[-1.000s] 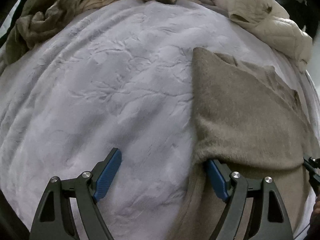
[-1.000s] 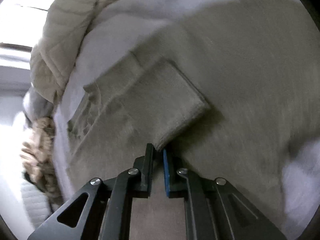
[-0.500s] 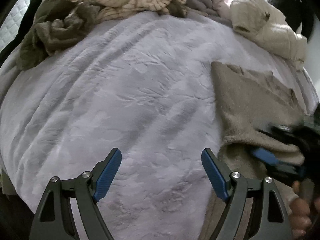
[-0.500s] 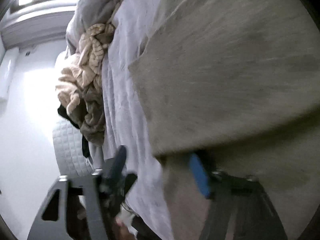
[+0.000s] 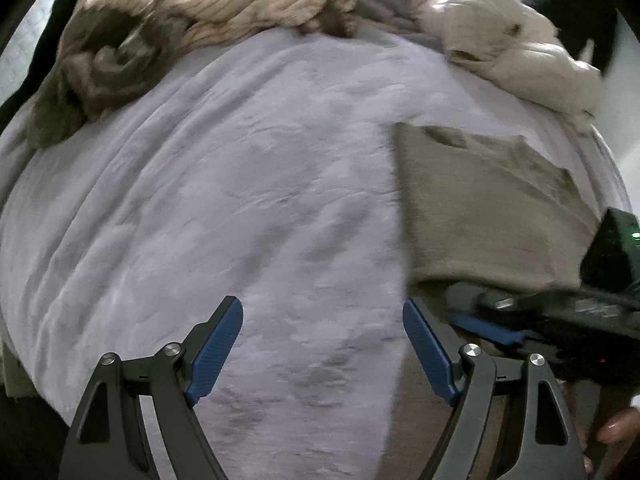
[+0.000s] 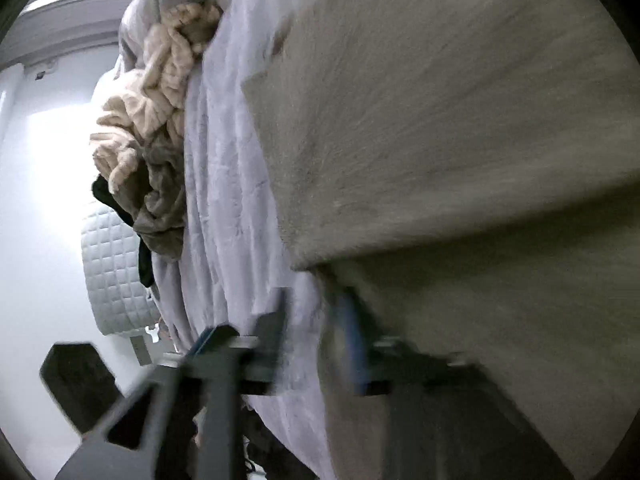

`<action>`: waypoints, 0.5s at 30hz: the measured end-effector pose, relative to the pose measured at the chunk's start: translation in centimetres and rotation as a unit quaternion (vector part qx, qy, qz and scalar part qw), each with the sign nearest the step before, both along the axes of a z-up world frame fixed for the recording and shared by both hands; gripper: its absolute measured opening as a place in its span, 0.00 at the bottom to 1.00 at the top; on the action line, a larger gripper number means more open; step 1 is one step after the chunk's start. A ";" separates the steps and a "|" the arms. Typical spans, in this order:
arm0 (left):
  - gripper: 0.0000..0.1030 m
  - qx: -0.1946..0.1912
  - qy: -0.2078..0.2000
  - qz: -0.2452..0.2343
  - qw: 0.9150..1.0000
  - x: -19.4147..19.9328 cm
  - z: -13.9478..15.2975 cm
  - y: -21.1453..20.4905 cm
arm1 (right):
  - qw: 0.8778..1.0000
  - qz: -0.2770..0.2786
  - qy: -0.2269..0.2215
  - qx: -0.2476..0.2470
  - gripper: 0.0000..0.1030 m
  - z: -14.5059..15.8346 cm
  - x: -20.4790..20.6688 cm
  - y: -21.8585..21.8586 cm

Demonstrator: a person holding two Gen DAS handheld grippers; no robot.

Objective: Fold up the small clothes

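We are seeing heap of clothes (image 5: 180, 32) lying at far left of blanket (image 5: 240, 200). Left gripper (image 5: 322, 344) hovering spread wide, empty. Folded sweater (image 5: 480, 208) lying right. Right gripper (image 5: 486, 322) reaching at its near fold, jaws parted, blurred.

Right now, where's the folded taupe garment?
In the left wrist view, the folded taupe garment lies flat on the lavender blanket, right of centre, below the cream quilted jacket and just ahead of the right gripper.

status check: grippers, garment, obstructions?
Left gripper open, empty. Right gripper open beside taupe garment, part-folded on bed. Clothes pile far off.
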State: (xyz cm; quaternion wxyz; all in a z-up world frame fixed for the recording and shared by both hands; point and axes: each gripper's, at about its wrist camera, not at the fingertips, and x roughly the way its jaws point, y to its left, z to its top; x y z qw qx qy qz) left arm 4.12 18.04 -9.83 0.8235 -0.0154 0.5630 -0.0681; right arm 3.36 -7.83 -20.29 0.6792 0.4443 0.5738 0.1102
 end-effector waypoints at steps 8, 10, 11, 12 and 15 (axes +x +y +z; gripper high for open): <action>0.81 -0.041 0.032 -0.064 0.997 -0.6 0.3 -5.5 | 0.988 -0.137 -0.069 -0.028 0.94 6.2 -7.3 -14.5; 0.81 -0.032 0.036 -0.082 0.995 -0.8 0.4 -7.4 | 0.986 -0.157 -0.059 -0.017 1.00 6.2 -8.4 -17.3; 0.81 -0.022 0.033 -0.092 0.995 -1.0 0.5 -8.5 | 0.981 -0.183 -0.058 -0.012 1.00 6.0 -9.3 -19.2; 0.81 -0.013 0.027 -0.104 0.994 -1.2 0.7 -9.7 | 0.975 -0.214 -0.063 -0.013 1.00 6.1 -10.0 -20.6; 0.81 0.000 0.025 -0.129 0.991 -1.2 1.1 -12.5 | 0.961 -0.268 -0.058 -0.038 1.00 6.4 -10.9 -24.4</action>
